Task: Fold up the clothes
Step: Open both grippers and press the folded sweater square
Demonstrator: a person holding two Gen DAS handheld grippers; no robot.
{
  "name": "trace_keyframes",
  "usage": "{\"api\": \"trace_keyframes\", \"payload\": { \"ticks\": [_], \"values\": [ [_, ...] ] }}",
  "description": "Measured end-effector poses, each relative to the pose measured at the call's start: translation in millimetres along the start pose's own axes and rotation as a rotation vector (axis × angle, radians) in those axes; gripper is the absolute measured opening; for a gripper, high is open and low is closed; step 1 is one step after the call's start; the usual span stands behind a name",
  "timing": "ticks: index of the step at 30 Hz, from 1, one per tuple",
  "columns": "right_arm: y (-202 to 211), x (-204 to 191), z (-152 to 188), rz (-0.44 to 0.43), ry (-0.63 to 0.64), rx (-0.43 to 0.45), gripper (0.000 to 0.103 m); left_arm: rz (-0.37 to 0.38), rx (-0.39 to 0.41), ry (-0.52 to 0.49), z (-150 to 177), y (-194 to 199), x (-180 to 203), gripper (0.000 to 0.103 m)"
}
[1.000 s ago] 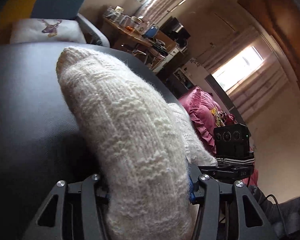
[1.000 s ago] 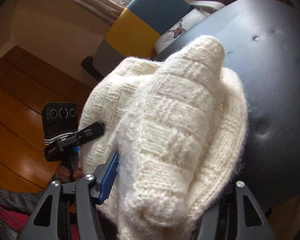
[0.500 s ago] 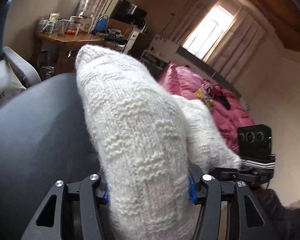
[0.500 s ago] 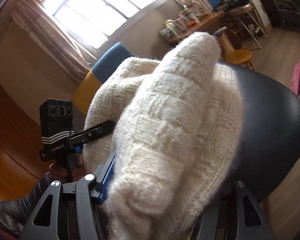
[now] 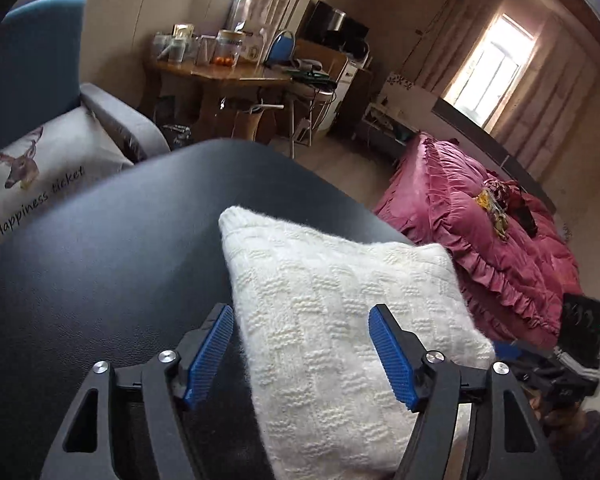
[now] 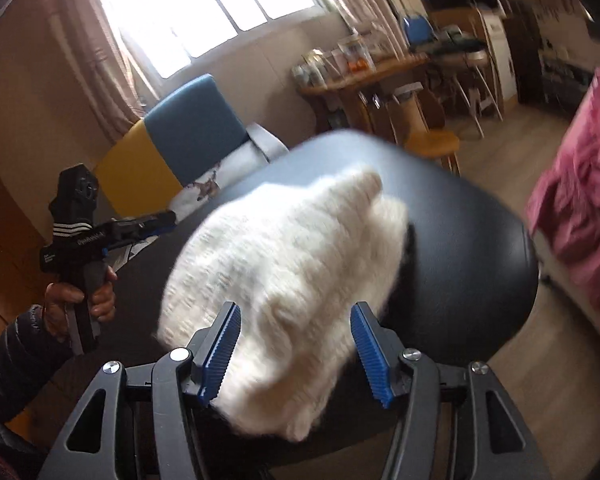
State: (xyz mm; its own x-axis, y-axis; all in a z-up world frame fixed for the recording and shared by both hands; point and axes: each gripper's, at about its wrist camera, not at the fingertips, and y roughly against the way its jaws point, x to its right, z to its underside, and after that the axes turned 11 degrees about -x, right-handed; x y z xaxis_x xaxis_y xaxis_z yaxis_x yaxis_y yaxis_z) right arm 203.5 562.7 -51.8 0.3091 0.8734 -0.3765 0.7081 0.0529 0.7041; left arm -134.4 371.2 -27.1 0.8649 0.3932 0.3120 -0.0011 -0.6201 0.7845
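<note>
A cream basket-weave knitted garment (image 5: 340, 328) lies folded at frame centre on a black padded seat (image 5: 100, 260), left gripper (image 5: 302, 354) and right gripper (image 6: 296, 346) both wide open, empty, folding apparently nearly finished.

sunlit rm: curtained window (image 6: 204, 12), wood desk (image 5: 236, 76), pink bed (image 5: 480, 240), blue armchair (image 5: 32, 64).

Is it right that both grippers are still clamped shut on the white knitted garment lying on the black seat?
Not quite. The white knitted garment does lie on the black seat, but both grippers are open. The left wrist view shows the left gripper with its blue pads spread wide; the right wrist view shows the same for the right gripper.
</note>
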Motion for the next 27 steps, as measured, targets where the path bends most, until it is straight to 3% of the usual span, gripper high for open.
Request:
{"api": "trace_keyframes", "payload": {
  "ticks": [3, 6, 8, 11, 13, 17, 21, 27],
  "values": [
    [-21.3, -49.1, -47.7, 0.029, 0.148, 0.016, 0.059, 0.001, 0.005, -0.088, 11.4, -2.2, 22.5, 0.081],
    [-75.2, -72.2, -85.1, 0.038, 0.192, -0.056, 0.059, 0.018, -0.031, -0.141, 22.3, -25.5, 49.8, 0.081],
    [-102.2, -58.5, -81.5, 0.042, 0.166, -0.136, 0.059, 0.012, -0.061, -0.170, 33.3, -39.3, 60.7, 0.081],
    [-129.4, -23.3, -57.0, 0.054, 0.102, -0.185, 0.057, -0.028, -0.109, -0.210, 51.0, -56.2, 66.6, 0.080],
    [-132.6, -12.2, -39.3, 0.038, 0.089, -0.148, 0.058, -0.054, -0.130, -0.227, 61.9, -66.0, 68.7, 0.080],
    [-130.4, -8.9, -20.7, 0.018, 0.062, -0.067, 0.058, -0.106, -0.097, -0.222, 72.0, -73.7, 75.5, 0.080],
    [-130.0, -14.6, -22.1, 0.037, 0.052, -0.055, 0.058, -0.130, -0.079, -0.186, 72.6, -72.8, 75.4, 0.081],
    [-115.4, -28.6, -32.3, 0.099, -0.011, -0.079, 0.061, -0.251, -0.073, -0.145, 69.9, -55.3, 85.8, 0.082]
  ]
}}
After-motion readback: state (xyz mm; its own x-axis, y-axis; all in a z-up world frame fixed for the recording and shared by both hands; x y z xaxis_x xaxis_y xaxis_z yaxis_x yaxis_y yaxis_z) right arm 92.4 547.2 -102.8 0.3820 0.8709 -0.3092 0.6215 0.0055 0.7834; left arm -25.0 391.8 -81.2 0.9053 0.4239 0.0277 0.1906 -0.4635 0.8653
